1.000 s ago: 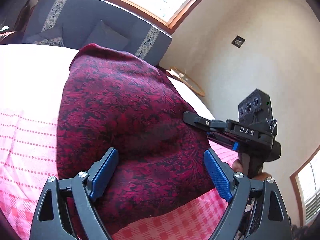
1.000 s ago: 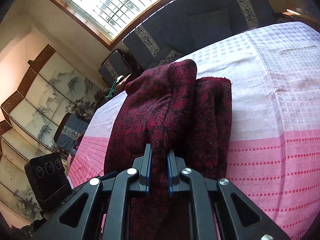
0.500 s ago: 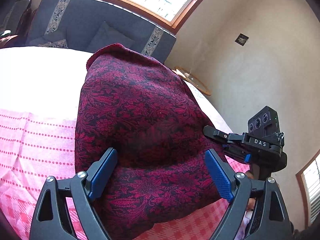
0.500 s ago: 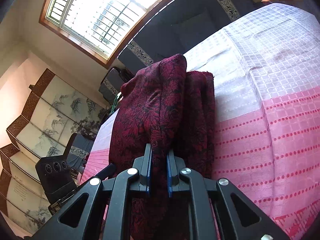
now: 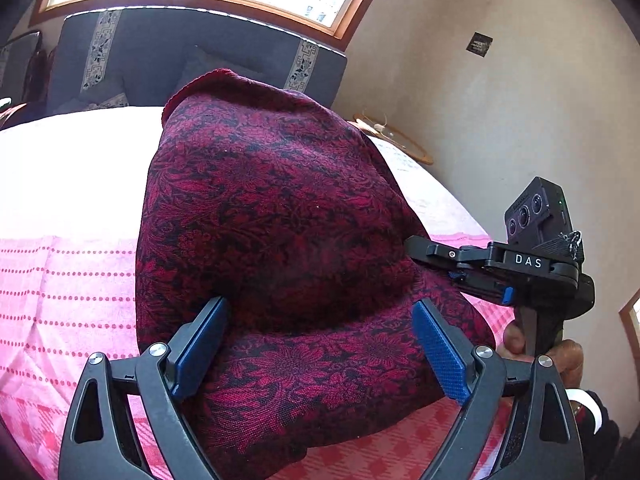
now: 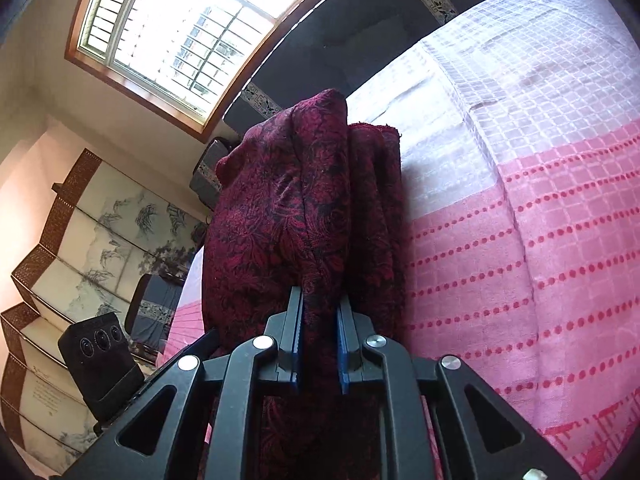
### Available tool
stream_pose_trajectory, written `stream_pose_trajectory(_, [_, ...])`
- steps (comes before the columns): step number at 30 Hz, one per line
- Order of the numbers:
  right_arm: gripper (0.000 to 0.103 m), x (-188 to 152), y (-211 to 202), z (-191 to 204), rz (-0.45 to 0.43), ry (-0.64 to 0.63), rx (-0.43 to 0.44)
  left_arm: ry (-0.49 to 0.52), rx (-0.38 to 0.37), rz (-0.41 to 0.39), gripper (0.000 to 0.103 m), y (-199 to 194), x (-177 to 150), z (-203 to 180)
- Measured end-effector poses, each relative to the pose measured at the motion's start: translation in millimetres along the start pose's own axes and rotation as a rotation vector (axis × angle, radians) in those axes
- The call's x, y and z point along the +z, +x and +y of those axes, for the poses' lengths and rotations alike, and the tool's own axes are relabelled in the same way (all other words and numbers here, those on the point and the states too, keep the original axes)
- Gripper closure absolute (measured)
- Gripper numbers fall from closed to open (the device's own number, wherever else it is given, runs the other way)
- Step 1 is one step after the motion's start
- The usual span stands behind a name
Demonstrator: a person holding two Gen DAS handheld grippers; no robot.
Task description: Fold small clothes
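1. Right gripper (image 6: 319,344): jaws narrow and opening, a fold of the maroon garment (image 6: 304,216) between the pads.
2. Left gripper (image 5: 320,344): jaws wide, straddling cloth, gripping nothing.
3. Garment runs toward twelve o'clock across the pink bedspread (image 6: 540,240); let go low so the fold lies flat.

Lies on the bedspread (image 5: 68,304), the folded garment (image 5: 280,240), running away toward the sofa (image 5: 160,56) at the far side of the bed. Behind the sofa, the window (image 6: 176,28). Straddles the garment's near end, the left gripper (image 5: 320,344), fingers (image 5: 440,354) wide on either side of the cloth. To the right of the garment in the left view, the right gripper (image 5: 460,268), held by a hand (image 5: 560,356). In the right view, one raised fold between its opening fingers (image 6: 294,336), a second layer just to the right. Left of the bed, a folding screen (image 6: 80,240).
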State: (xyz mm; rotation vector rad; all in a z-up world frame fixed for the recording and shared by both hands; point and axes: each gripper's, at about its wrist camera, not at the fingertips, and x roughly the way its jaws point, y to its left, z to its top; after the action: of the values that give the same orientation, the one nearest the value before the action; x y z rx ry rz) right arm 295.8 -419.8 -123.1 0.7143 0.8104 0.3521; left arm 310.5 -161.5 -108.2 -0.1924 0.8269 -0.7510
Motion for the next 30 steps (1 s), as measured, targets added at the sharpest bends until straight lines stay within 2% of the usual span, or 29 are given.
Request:
stream_pose_trajectory(2, [0.083,7,-3,10,-0.005,-0.038,-0.054,-0.012,-0.010,-0.002,0.012,-1,0,2])
stream_pose_trajectory(4, [0.083,17,-7,22,-0.022,-0.081,-0.090,-0.011,-0.008,-0.004,0.012,-1,-1,4])
stream_pose_trajectory(8, [0.083,41,-8,57,-0.084,-0.227,-0.225,-0.003,0.012,-0.008,0.012,1,-1,-2])
stream_pose_trajectory(10, [0.083,53,0,77,-0.095,-0.297,-0.250,0.011,0.025,-0.008,0.012,2,-2,-6])
stream_pose_trajectory(14, [0.083,62,45,102,0.010,-0.457,-0.318,0.030,0.042,-0.009,0.012,3,-4,-11])
stream_pose_trajectory(18, [0.086,55,77,88,0.090,-0.533,-0.459,0.047,0.057,-0.010,0.011,3,-6,-14])
stream_pose_trajectory(22, [0.092,54,77,64,0.089,-0.473,-0.457,0.081,0.085,-0.013,0.011,5,-10,-25])
stream_pose_trajectory(24, [0.091,55,75,52,0.079,-0.433,-0.450,0.097,0.101,-0.014,0.011,6,-12,-28])
stream_pose_trajectory(27, [0.088,57,71,35,0.059,-0.356,-0.381,0.104,0.112,-0.015,0.011,6,-15,-32])
stream_pose_trajectory(30, [0.088,52,71,33,0.026,-0.382,-0.377,0.101,0.117,-0.016,0.011,5,-18,-35])
